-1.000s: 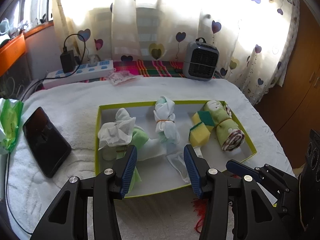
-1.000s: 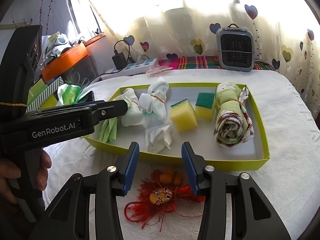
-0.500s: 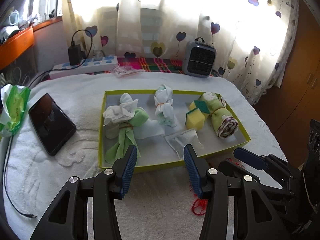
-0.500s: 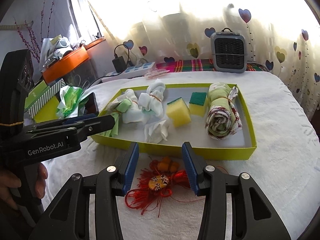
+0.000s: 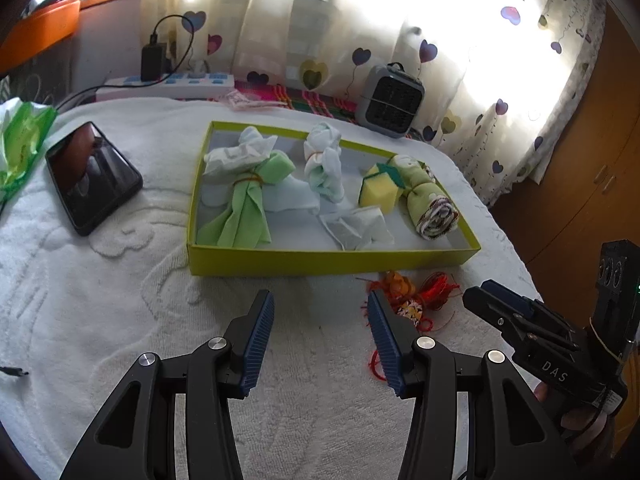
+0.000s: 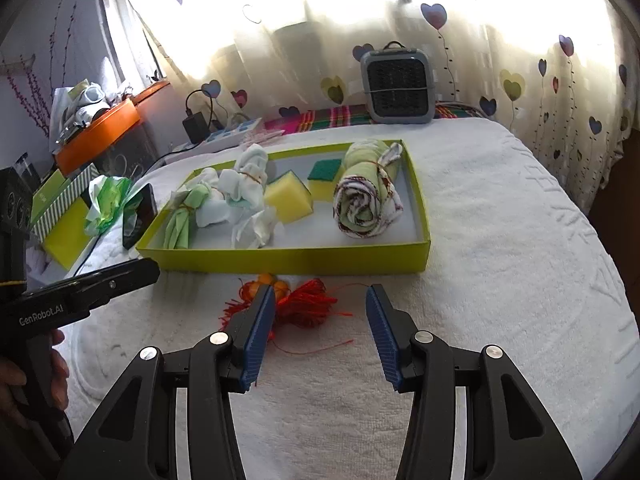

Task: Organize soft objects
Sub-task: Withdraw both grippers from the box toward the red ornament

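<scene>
A yellow-green box [image 5: 332,258] sits on the white towel. It holds a green and white tied cloth bundle [image 5: 244,200], a white tied cloth [image 5: 324,168], yellow sponges [image 5: 378,190], a rolled towel [image 5: 432,204] and a small white pouch [image 5: 356,228]. A red tassel ornament [image 5: 416,296] lies in front of the box. My left gripper [image 5: 320,304] is open over bare towel, left of the tassel. The jaws of my right gripper [image 6: 320,296] are opening, with the tassel [image 6: 308,304] just ahead by the left finger, not pressed.
A black phone [image 5: 94,178] and a green plastic bag [image 5: 20,140] lie left of the box. A power strip [image 5: 168,84] and a small grey heater [image 5: 390,102] stand at the back by the curtain. A wooden cupboard [image 5: 592,168] is on the right.
Both grippers have drawn back from the box toward the near side of the towel. The tassel now sits near the right gripper's left finger, and the right jaws stand a little wider.
</scene>
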### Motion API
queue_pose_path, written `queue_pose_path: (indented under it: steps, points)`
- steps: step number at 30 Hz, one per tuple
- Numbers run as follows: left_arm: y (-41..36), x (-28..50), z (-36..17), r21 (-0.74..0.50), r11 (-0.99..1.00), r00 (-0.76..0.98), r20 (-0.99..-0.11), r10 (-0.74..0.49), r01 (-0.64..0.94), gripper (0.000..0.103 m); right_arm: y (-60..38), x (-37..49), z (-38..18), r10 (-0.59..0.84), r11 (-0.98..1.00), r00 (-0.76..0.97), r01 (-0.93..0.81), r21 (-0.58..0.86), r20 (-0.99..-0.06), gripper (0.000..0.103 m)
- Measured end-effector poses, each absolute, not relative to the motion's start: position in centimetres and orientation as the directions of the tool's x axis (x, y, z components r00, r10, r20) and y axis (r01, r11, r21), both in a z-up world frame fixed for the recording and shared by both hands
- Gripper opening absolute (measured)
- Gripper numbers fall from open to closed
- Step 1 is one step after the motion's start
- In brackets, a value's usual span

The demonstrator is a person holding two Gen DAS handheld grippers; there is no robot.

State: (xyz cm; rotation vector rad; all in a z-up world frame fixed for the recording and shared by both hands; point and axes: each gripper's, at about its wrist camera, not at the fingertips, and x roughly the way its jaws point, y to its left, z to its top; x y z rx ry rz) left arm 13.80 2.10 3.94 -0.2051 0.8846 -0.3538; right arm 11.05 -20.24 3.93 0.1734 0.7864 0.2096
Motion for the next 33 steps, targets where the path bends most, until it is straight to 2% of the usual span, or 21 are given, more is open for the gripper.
queue_pose_path:
  steps: [12, 25, 27, 29, 33]
  points:
    - [2.2, 13.1, 2.8, -0.343, 0.910, 0.550, -0.725, -0.414, 0.232, 0.048, -19.5, 12.5, 2.2, 0.323, 0.939, 0.613, -0.113, 0.325, -0.721, 0.049]
    - [2.1, 13.4, 2.2, -0.356, 0.903, 0.527, -0.733, -0.430, 0.241, 0.048, -18.3, 13.9, 1.7, 0.303, 0.944, 0.609, -0.086, 0.319, -0.733, 0.049]
    - [2.0, 13.4, 2.2, -0.356, 0.902, 0.524, -0.735, -0.431, 0.243, 0.048, -18.5, 13.8, 1.8, 0.302, 0.943, 0.615, -0.081, 0.322, -0.729, 0.044]
    - [1.9, 13.4, 2.2, -0.354, 0.902, 0.522, -0.736, -0.431, 0.245, 0.048, -18.7, 13.7, 1.8, 0.298, 0.944, 0.618, -0.077, 0.322, -0.727, 0.035]
    - [1.7, 13.4, 2.1, -0.349, 0.904, 0.518, -0.741, -0.429, 0.248, 0.048, -19.1, 13.3, 2.0, 0.307, 0.940, 0.624, -0.078, 0.333, -0.719, 0.026]
